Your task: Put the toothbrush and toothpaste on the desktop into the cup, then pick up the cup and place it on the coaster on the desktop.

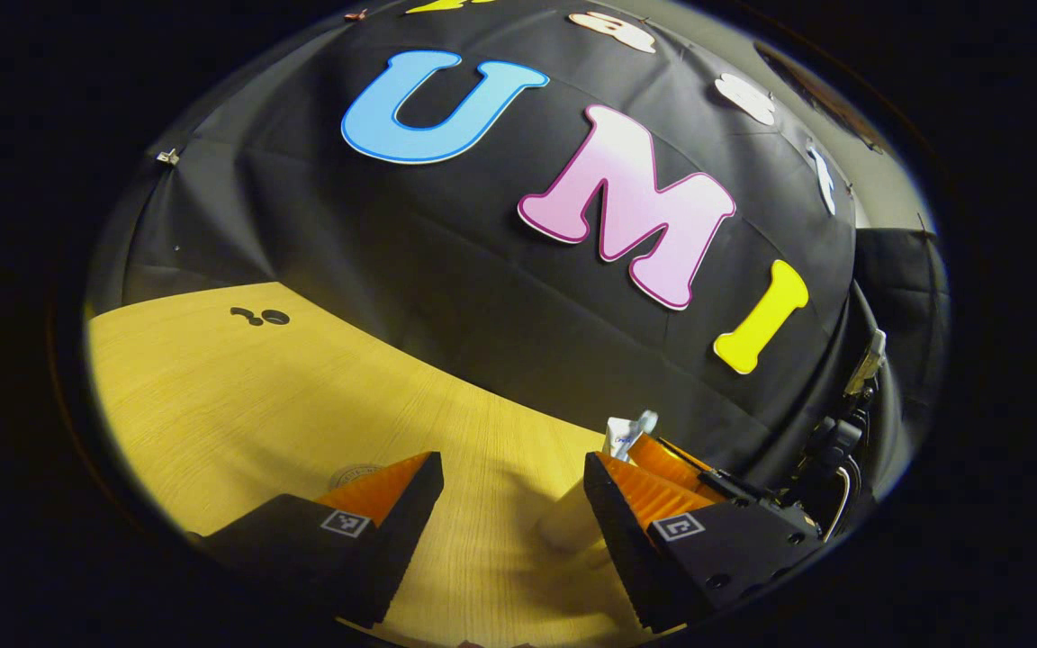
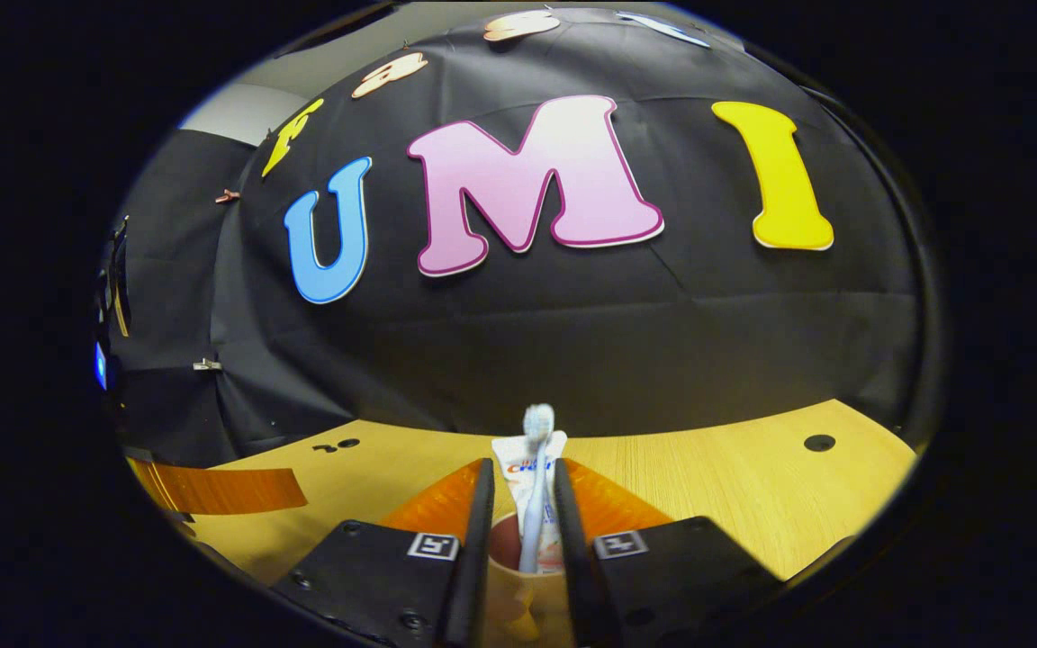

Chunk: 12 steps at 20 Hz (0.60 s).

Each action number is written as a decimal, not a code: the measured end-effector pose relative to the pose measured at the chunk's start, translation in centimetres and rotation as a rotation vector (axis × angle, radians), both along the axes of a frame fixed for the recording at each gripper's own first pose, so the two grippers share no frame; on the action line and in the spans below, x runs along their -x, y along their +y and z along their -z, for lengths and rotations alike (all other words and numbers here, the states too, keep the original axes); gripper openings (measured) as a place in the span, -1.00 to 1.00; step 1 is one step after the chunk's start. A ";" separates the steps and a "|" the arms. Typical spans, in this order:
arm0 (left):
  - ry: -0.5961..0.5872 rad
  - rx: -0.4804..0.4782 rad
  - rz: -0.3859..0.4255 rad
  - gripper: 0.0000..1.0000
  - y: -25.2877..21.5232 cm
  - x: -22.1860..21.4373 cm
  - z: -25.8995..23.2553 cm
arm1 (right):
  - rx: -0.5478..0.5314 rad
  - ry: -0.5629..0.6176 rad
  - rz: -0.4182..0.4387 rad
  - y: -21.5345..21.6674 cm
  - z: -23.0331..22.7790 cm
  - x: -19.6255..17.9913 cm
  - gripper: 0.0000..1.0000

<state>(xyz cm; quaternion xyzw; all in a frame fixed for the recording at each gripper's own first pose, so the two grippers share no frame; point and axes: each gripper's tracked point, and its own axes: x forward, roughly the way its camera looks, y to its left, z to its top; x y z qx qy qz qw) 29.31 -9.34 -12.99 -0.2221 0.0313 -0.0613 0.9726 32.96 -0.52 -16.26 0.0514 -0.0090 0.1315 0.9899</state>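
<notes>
In the left gripper view, the left claw [image 1: 509, 522] is hanging with its fingers spread wide apart and gripping nothing, over bare wood of the surface [image 1: 239, 396]. Just past its right-hand finger a pale cup [image 1: 572, 526] is showing, blurred, with the toothpaste [image 1: 624, 435] poking up above it and the right claw [image 1: 707, 504] closing in around it from that side. A faint round mark, perhaps the coaster [image 1: 355, 474], is lying on the surface just behind the left-hand finger, though it is too dim to be sure.

In the right gripper view, the right claw [image 2: 518, 531] is sitting with its two fingers drawn close on either side of the cup [image 2: 518, 576], apparently clamped on its walls. The toothbrush [image 2: 535, 486] and the toothpaste [image 2: 518, 468] are both standing upright inside the cup, so it lies directly between the fingers, well in from the far edge of the surface [image 2: 734, 486].

The step in hand looks to be carrying the loaded cup to the coaster. Doing it well means keeping the cup upright so the tall items are not tipping out, and lowering it squarely before letting go.
</notes>
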 end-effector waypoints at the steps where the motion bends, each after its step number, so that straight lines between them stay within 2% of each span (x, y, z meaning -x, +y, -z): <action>1: 0.003 -0.004 0.004 0.94 -0.2 0.1 0.0 | 0.004 0.006 -0.008 -0.1 0.1 0.5 -0.26; 2: 0.005 -0.007 0.007 0.95 -0.3 0.1 0.0 | 0.008 0.011 -0.022 0.2 0.2 0.9 0.36; 3: 0.007 -0.008 0.009 0.95 -0.4 0.2 0.0 | 0.017 0.015 -0.022 0.0 0.1 1.2 0.35; 4: 0.010 -0.008 0.010 0.95 -0.4 0.3 0.0 | 0.022 0.019 -0.018 -0.3 -0.1 1.5 0.61; 5: 0.013 -0.005 0.009 0.94 -0.3 0.5 0.1 | 0.018 0.027 -0.022 -0.2 -0.2 1.7 0.61; 6: 0.018 -0.002 0.003 0.95 0.0 0.7 0.3 | 0.012 0.046 -0.026 -0.2 -0.2 2.0 0.77; 8: 0.030 0.006 -0.014 0.95 0.7 1.2 0.6 | 0.025 0.094 -0.008 -0.5 0.0 2.1 0.94; 12: 0.051 0.015 -0.073 0.95 3.3 3.1 1.9 | 0.045 0.194 0.032 -1.0 0.1 2.2 0.96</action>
